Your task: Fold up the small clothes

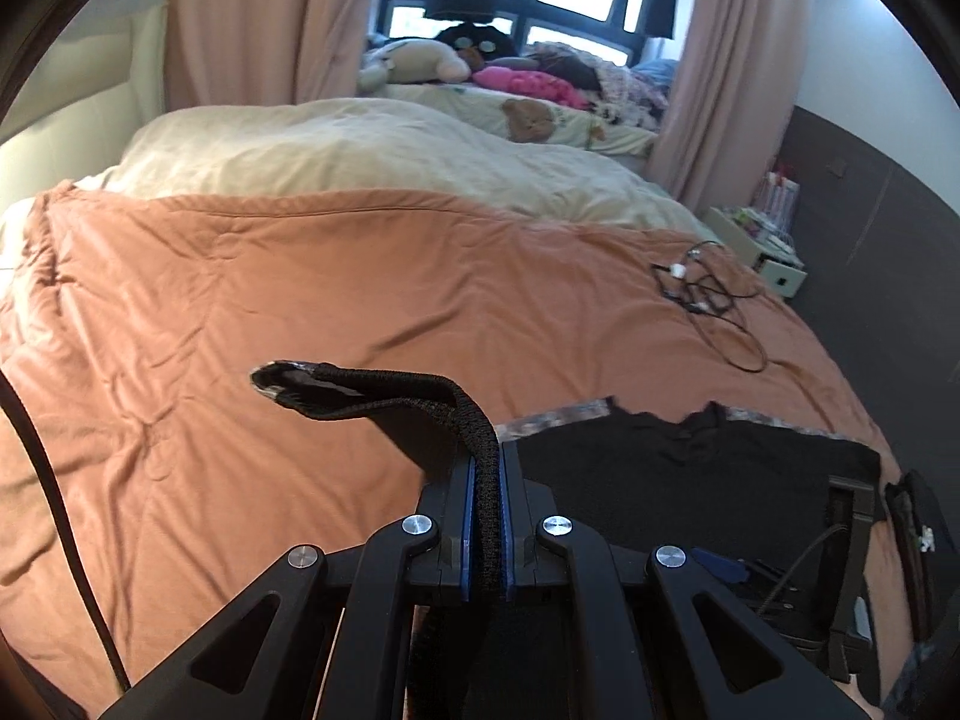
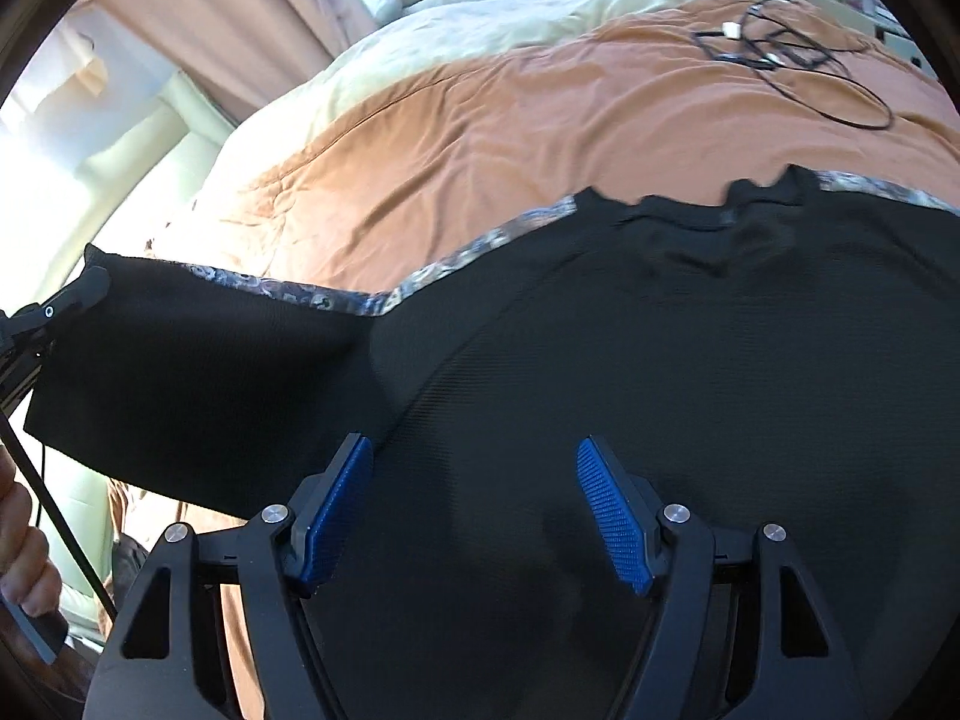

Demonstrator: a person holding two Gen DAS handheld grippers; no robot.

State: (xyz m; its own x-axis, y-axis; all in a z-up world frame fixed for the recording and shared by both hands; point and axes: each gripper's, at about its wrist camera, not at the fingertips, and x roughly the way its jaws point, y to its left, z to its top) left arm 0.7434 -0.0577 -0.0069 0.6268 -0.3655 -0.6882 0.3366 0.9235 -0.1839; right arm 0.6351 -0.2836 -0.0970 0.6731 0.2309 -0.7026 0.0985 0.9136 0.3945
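A black top with a grey patterned trim (image 2: 660, 330) lies spread on the orange duvet (image 2: 480, 132). Its sleeve (image 2: 180, 372) is lifted off the bed to the left. My left gripper (image 1: 486, 468) is shut on the sleeve's edge, and a black fold of it (image 1: 384, 393) sticks up and curls left from the blue pads. In the right wrist view the left gripper (image 2: 78, 294) shows at the sleeve's far end. My right gripper (image 2: 474, 450) hovers over the top's body, open, with nothing between its blue pads (image 2: 612, 510).
A tangle of black cables (image 1: 714, 300) lies on the duvet at the far right. A cream blanket (image 1: 360, 150) and plush toys (image 1: 420, 60) sit beyond. A bedside drawer unit (image 1: 762, 246) stands to the right of the bed. A person's hand (image 2: 18, 540) shows at the left edge.
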